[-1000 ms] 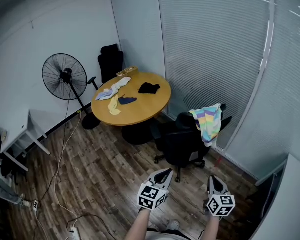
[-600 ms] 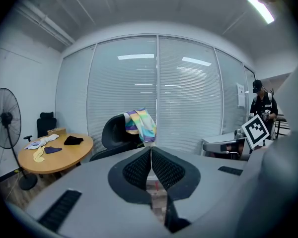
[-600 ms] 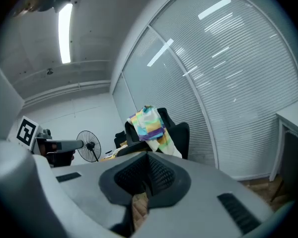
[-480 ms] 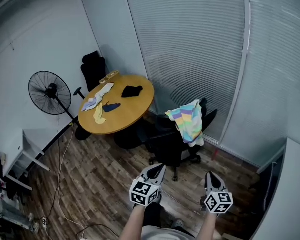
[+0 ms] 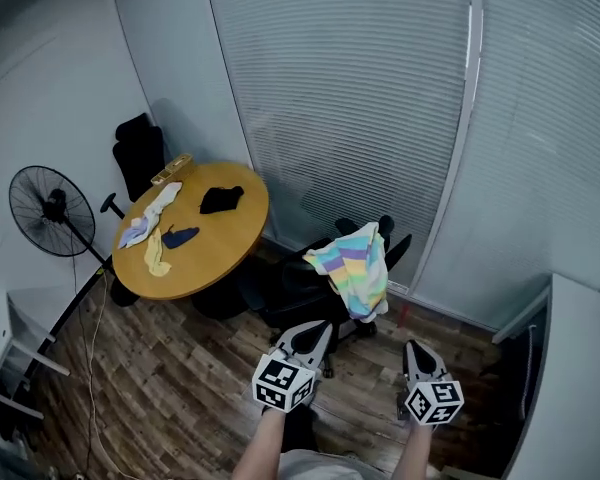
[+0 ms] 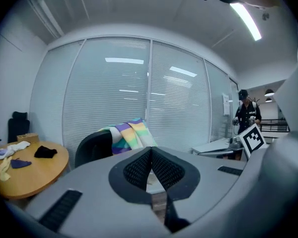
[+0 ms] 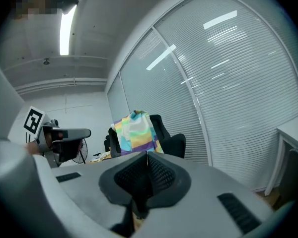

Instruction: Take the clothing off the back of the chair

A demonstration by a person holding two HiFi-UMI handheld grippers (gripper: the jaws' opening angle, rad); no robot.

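A pastel striped garment (image 5: pixel 351 267) hangs over the back of a black office chair (image 5: pixel 298 290) beside the blinds. The same garment (image 6: pixel 128 134) shows ahead in the left gripper view, draped on the chair (image 6: pixel 93 148), and again (image 7: pixel 134 132) in the right gripper view. My left gripper (image 5: pixel 313 338) is shut and empty, a short way in front of the chair. My right gripper (image 5: pixel 418 357) is also shut and empty, to the right and slightly nearer me. Neither touches the garment.
A round wooden table (image 5: pixel 195 234) left of the chair carries several small clothes, among them a black one (image 5: pixel 220 199). A standing fan (image 5: pixel 47 211) and a second black chair (image 5: pixel 140 153) are farther left. A white desk (image 5: pixel 568 368) stands at right. Blinds (image 5: pixel 380 108) fill the wall behind.
I have stepped closer to the chair; the table, the fan and the draped garment have shifted left in the head view. Both grippers stay shut.
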